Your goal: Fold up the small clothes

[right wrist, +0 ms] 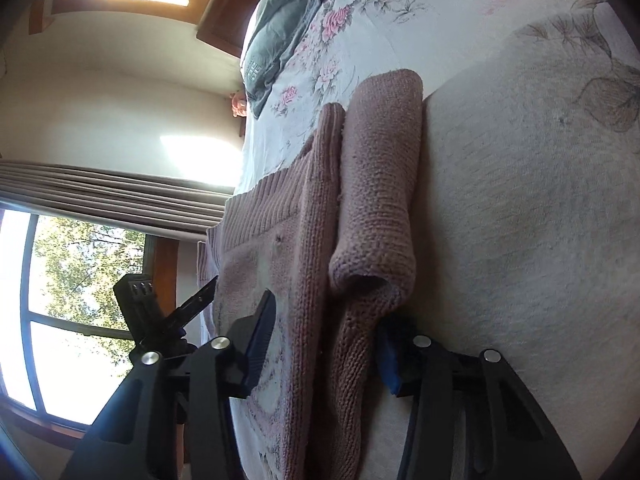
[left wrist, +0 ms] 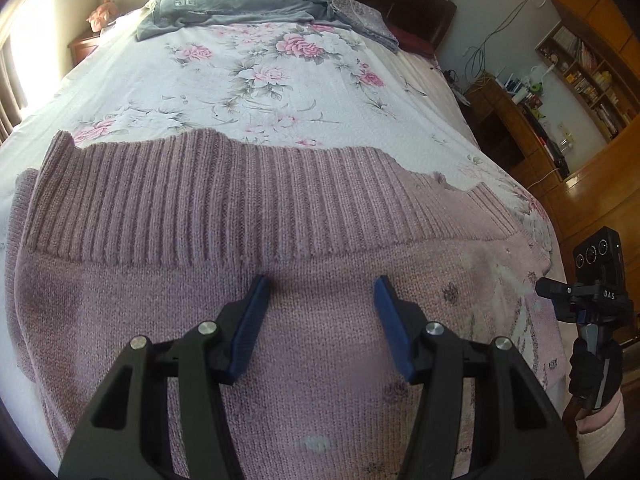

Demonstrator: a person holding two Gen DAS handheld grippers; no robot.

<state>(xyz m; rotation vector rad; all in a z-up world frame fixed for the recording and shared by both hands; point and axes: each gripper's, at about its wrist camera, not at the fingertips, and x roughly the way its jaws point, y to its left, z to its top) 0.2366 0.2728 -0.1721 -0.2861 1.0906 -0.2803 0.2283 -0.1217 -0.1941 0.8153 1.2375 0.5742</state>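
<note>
Jaws on both are spread wide and gripping nothing: the left gripper (left wrist: 322, 284) hovers over the mauve sweater (left wrist: 248, 240) lying flat on the floral bedsheet (left wrist: 256, 76), just short of its ribbed hem (left wrist: 224, 196). Only the right wrist view shows the right gripper (right wrist: 328, 320) straddling the sweater's side edge and the sleeve (right wrist: 380, 184) folded there. Past the hem there's loads of bare sheet up to the grey pillow (left wrist: 240, 4).
</note>
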